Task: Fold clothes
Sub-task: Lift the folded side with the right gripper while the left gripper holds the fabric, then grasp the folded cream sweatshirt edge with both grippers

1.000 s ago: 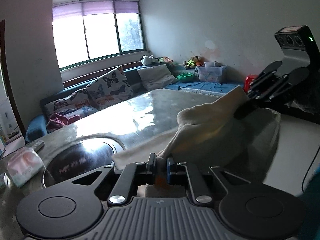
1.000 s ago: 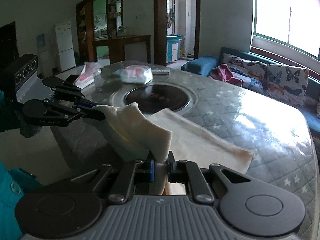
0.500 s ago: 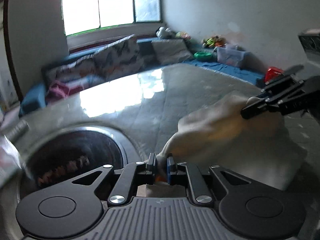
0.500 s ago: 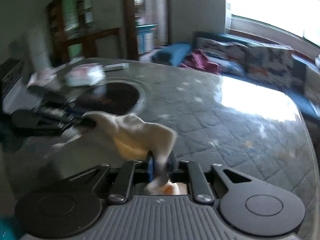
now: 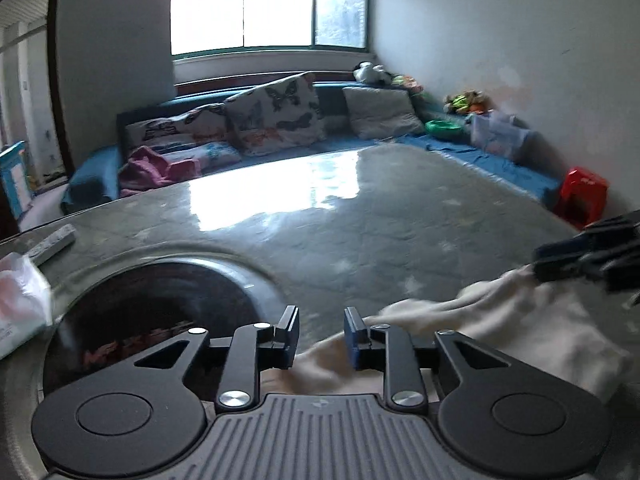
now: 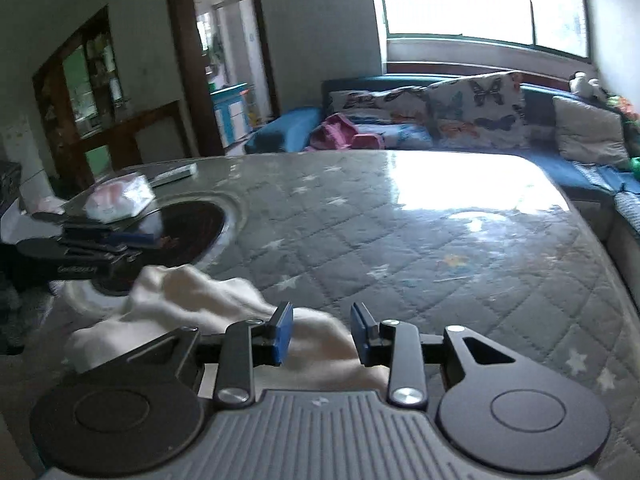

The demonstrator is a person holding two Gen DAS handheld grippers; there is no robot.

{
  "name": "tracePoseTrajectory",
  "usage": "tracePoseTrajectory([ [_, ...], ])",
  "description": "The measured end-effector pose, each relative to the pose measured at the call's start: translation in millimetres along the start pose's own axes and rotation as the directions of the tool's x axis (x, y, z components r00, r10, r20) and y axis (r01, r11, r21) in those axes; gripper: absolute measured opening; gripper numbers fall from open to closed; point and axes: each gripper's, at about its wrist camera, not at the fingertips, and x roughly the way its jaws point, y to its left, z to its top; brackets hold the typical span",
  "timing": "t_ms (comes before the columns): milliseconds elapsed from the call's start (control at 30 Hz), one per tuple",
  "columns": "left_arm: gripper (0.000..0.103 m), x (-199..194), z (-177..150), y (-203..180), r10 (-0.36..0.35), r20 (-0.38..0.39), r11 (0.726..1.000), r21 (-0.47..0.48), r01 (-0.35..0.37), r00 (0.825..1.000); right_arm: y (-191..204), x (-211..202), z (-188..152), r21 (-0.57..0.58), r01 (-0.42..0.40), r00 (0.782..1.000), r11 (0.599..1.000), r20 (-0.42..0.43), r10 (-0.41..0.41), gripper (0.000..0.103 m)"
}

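Left gripper [image 5: 321,334]: lower centre of the left wrist view; jaws just been opening, now parted, blue pads clear of the cloth, which lies below and between them, not pinched.

Right gripper [image 6: 321,330]: lower centre of the right wrist view; jaws likewise just been opening, parted, cloth bulging up between the pads but not clamped.

Cloth [image 5: 520,320]: cream, rumpled, lying on the table at lower right of the left view, lower left of the right view.

Table [image 6: 420,240]: grey quilted cover with stars, glossy.

Round dark inset [image 5: 152,312]: lower left of the left view; reddish lettering, blurred, unreadable.

Tissue pack [image 6: 120,200]: at left beside the inset; print illegible.

Remote [image 5: 52,243]: left edge.

Cushions [image 5: 276,116]: butterfly print, upper centre, on the sofa.
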Motion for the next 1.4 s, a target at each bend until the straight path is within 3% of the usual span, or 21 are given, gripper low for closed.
tracePoseTrajectory([
  [133,0.021,10.5,2.0,-19.4,-0.107,-0.035,0.994,-0.012,0.107,0.994,13.3,16.4,2.2,-0.006,-0.039,0.999,0.999,-0.025,0.039,0.031],
  [200,0.021,20.5,2.3,-27.8,-0.118,-0.051,0.993,-0.01,0.118,0.992,18.3,25.1,2.3,-0.01,-0.047,0.998,0.999,-0.036,0.046,0.031],
  [367,0.022,43.8,-2.0,-28.2,-0.084,-0.082,0.996,-0.025,0.083,0.993,23.4,45.9,-0.9,-0.023,-0.03,0.998,0.999,-0.063,0.029,0.031],
  [633,0.024,45.4,-4.5,-26.5,-0.075,-0.072,0.996,-0.058,0.071,0.995,29.0,49.2,0.9,-0.023,-0.02,0.999,1.0,-0.048,0.019,0.031],
  [800,0.024,46.4,-5.6,-31.2,-0.059,-0.069,0.997,-0.051,0.055,0.996,38.8,63.0,0.7,-0.087,0.0,0.997,0.996,-0.078,-0.007,0.03],
  [1067,0.024,46.4,-5.7,-33.1,-0.042,-0.07,0.998,-0.055,0.039,0.997,36.2,21.9,-6.6,-0.1,0.04,0.999,0.994,-0.031,-0.044,0.03],
  [1400,0.027,45.6,-7.2,-36.4,-0.014,-0.068,0.999,-0.053,0.011,0.998,4.3,2.0,-32.9,0.019,0.114,0.993,0.993,-0.016,-0.113,0.03],
])
